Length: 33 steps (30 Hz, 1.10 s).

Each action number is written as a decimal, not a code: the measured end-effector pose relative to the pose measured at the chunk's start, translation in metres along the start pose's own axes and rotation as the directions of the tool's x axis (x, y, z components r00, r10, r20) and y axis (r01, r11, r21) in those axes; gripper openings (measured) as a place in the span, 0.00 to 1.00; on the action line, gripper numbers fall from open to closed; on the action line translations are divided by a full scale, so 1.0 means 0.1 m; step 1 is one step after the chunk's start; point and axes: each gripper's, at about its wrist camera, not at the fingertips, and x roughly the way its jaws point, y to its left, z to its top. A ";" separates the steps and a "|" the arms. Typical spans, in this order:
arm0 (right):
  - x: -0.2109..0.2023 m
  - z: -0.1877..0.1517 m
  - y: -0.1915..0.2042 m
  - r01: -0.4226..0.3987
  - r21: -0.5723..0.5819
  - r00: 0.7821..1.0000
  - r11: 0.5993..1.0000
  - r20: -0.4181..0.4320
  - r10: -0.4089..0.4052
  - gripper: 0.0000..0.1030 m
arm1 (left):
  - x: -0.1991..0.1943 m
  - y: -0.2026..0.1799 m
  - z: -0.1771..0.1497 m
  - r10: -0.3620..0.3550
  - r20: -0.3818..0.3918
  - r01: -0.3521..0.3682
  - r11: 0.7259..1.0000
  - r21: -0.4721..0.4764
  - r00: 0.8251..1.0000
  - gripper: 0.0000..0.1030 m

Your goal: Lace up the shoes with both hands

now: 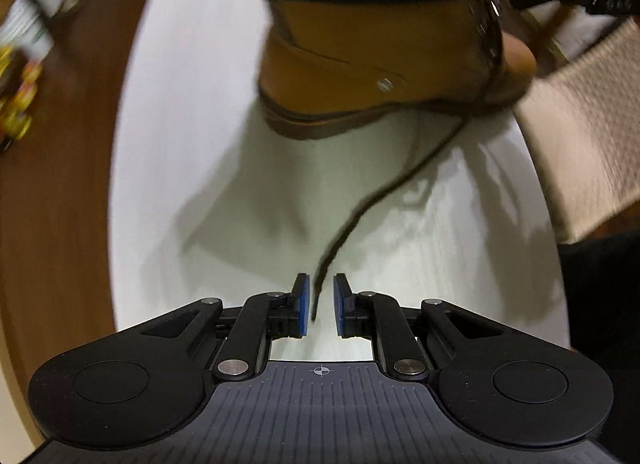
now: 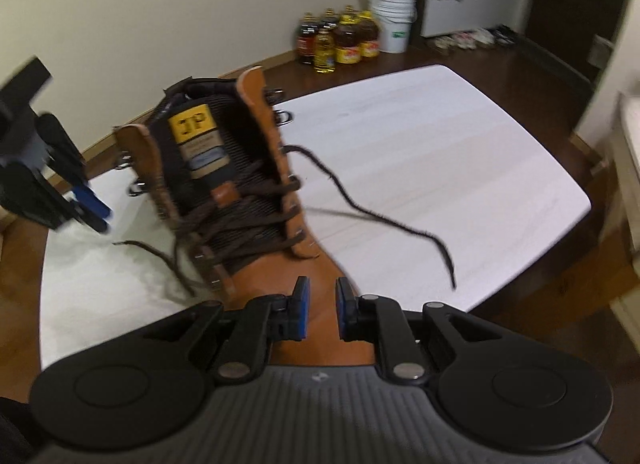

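Left gripper (image 1: 321, 302) has its blue pads parted by a narrow gap, and the loose lace end (image 1: 352, 220) hangs right between them, brushing the left pad, not pinched. That lace runs up toward one o'clock to the tan boot (image 1: 360, 64), standing on the white table (image 1: 180, 144). Right gripper (image 2: 321, 312) is parted about as wide, holding nothing, hovering over the boot's toe (image 2: 320, 296). Another lace end (image 2: 380, 216) trails off toward three o'clock.
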 end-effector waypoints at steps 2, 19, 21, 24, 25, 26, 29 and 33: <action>-0.06 -0.05 0.09 0.019 0.037 1.000 0.999 -0.008 -0.019 0.15 | 0.07 0.00 0.04 -0.014 -0.012 0.014 0.999 0.050 1.000 0.12; -0.10 -0.26 0.41 0.007 0.267 0.998 0.964 -0.057 0.008 0.15 | 0.20 -0.02 0.00 -0.130 -0.030 0.131 0.991 0.022 0.991 0.02; -0.06 -0.28 0.37 -0.075 0.364 0.994 0.928 -0.044 0.098 0.15 | 0.09 0.09 -0.02 -0.235 0.004 0.234 0.967 -0.106 0.972 0.02; 0.01 -0.33 0.30 -0.204 0.524 0.971 0.827 0.004 0.237 0.15 | -0.15 0.23 -0.08 -0.350 0.070 0.356 0.902 -0.242 0.934 0.02; 0.05 -0.38 0.26 -0.265 0.605 0.953 0.751 0.043 0.301 0.15 | -0.23 0.26 -0.11 -0.386 0.096 0.397 0.875 -0.276 0.918 0.02; 0.08 -0.42 0.24 -0.302 0.653 0.938 0.694 0.071 0.340 0.15 | -0.28 0.29 -0.12 -0.407 0.113 0.421 0.856 -0.299 0.907 0.02; 0.25 -0.54 0.26 -0.417 0.758 0.864 0.502 0.160 0.477 0.15 | -0.44 0.41 -0.20 -0.479 0.207 0.519 0.740 -0.428 0.853 0.02; 0.35 -0.57 0.41 -0.511 0.751 0.789 0.418 0.218 0.574 0.17 | -0.56 0.43 -0.19 -0.525 0.277 0.591 0.662 -0.461 0.804 0.02</action>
